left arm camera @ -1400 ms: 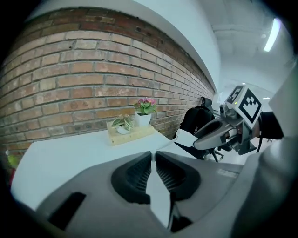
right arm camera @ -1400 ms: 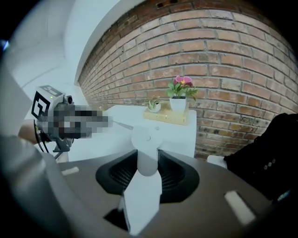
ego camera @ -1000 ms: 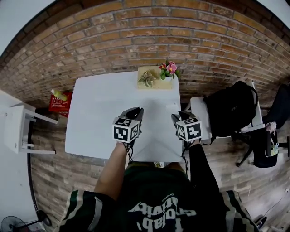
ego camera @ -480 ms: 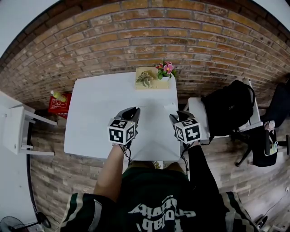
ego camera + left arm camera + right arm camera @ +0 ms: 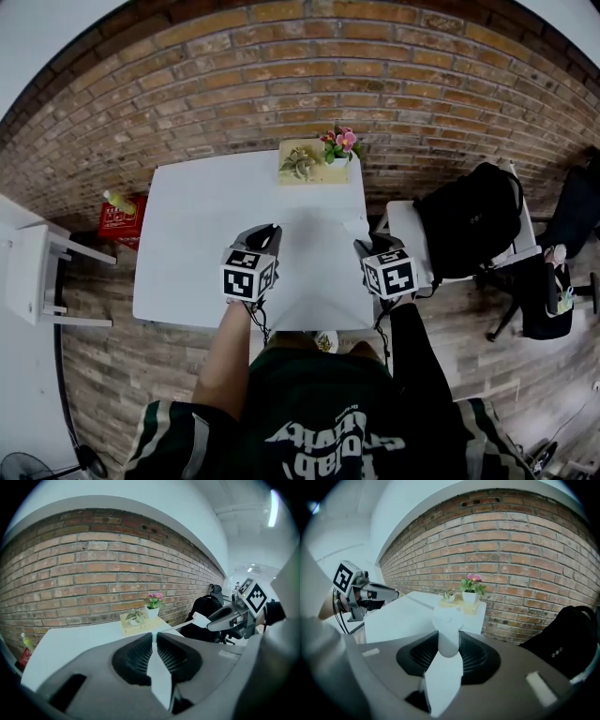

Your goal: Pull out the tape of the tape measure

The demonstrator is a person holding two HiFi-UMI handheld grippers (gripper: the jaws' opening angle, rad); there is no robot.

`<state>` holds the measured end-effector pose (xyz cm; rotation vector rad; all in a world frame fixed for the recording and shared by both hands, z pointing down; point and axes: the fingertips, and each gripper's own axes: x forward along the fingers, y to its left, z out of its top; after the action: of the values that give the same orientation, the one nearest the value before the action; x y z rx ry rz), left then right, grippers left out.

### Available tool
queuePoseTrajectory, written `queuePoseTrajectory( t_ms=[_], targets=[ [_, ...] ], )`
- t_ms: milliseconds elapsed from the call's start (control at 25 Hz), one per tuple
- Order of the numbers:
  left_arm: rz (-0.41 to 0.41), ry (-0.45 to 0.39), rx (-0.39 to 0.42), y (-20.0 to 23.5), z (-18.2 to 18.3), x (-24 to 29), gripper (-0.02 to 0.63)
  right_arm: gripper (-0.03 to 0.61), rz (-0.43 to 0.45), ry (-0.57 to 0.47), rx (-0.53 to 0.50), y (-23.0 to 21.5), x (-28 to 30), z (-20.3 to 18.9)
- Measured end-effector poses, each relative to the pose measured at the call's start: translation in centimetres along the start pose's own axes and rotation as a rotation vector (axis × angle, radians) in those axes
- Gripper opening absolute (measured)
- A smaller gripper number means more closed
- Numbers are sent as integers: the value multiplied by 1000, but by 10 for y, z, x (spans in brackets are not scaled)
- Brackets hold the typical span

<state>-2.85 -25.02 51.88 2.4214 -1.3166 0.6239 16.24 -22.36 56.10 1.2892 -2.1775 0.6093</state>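
The jaws of your left gripper [image 5: 153, 637], nearly pressed together, pinch the end of the tape [image 5: 178, 626]; the jaws of your right gripper [image 5: 447, 633] clamp the white tape measure case [image 5: 447, 618]. The tape runs crosswise between them, over the surface [image 5: 206, 216].

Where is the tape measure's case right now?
The case is clamped in the right gripper's jaws, head view right, over the white table's right edge, tape stretched to the left gripper.

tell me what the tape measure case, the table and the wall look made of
Tape measure case: smooth white, likely plastic, judging by its rounded moulded shape.
Table: flat, even white top, maybe laminate or painted board.
Wall: rough red-brown brick with pale mortar lines.
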Motion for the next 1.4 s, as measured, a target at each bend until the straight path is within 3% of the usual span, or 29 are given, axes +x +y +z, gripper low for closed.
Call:
queuePoseTrajectory(
  t_ms=[280, 640, 800, 1400],
  targets=[
    [2, 21, 33, 2, -5, -7, 37, 150, -23, 3, -32, 6, -5, 3],
    [51, 15, -12, 24, -11, -16, 37, 150, -37, 11, -24, 1, -7, -2],
    [69, 31, 26, 26, -14, -17, 37, 150, -38, 12, -31, 0, -5, 0],
    [111, 19, -64, 65, -22, -24, 38, 150, -29, 47, -35, -1, 5, 4]
  ],
)
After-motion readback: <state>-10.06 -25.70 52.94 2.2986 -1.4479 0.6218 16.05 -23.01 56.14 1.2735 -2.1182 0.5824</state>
